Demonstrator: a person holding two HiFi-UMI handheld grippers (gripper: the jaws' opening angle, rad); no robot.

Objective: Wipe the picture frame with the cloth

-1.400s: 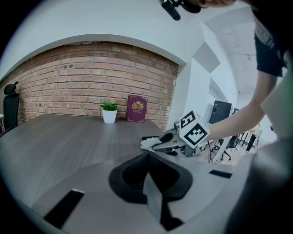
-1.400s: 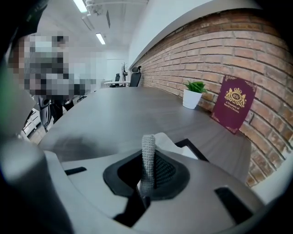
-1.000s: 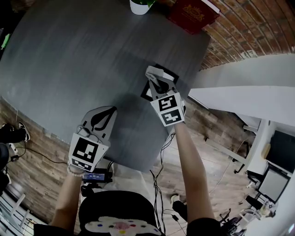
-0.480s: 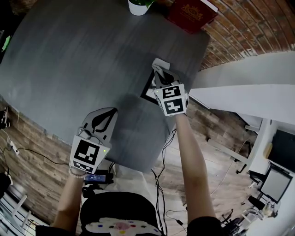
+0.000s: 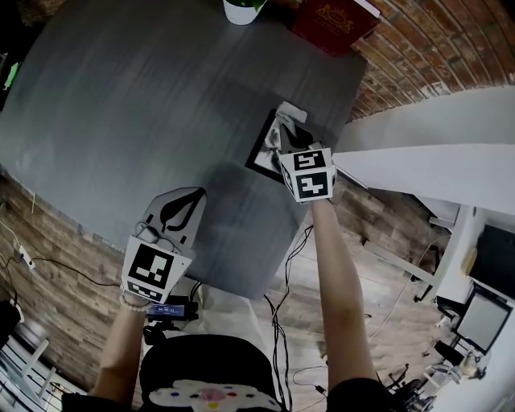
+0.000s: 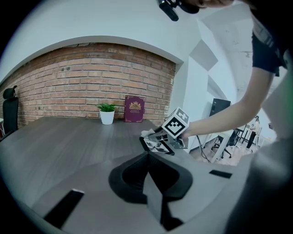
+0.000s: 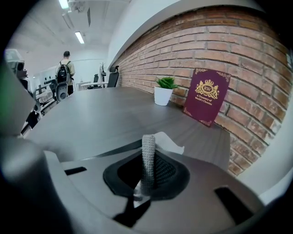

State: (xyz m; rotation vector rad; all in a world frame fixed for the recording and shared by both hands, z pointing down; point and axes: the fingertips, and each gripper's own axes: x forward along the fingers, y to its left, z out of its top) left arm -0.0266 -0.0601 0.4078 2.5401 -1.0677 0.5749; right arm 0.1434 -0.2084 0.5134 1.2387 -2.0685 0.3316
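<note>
A black picture frame lies flat on the dark table near its right edge. It also shows in the left gripper view as the frame. My right gripper is low over the frame's right part, shut on a grey-white cloth. In the right gripper view the cloth stands pinched between the jaws, its white corner lying past the frame's edge. My left gripper rests apart at the table's near edge, jaws shut with nothing in them.
A white pot with a green plant and a dark red book stand at the table's far edge against a brick wall. A white ledge runs right of the table. Cables lie on the wooden floor. A person stands far off.
My right gripper has slid rightward and away across the frame with the cloth, so more of the frame's left side shows. The left gripper has stayed put.
</note>
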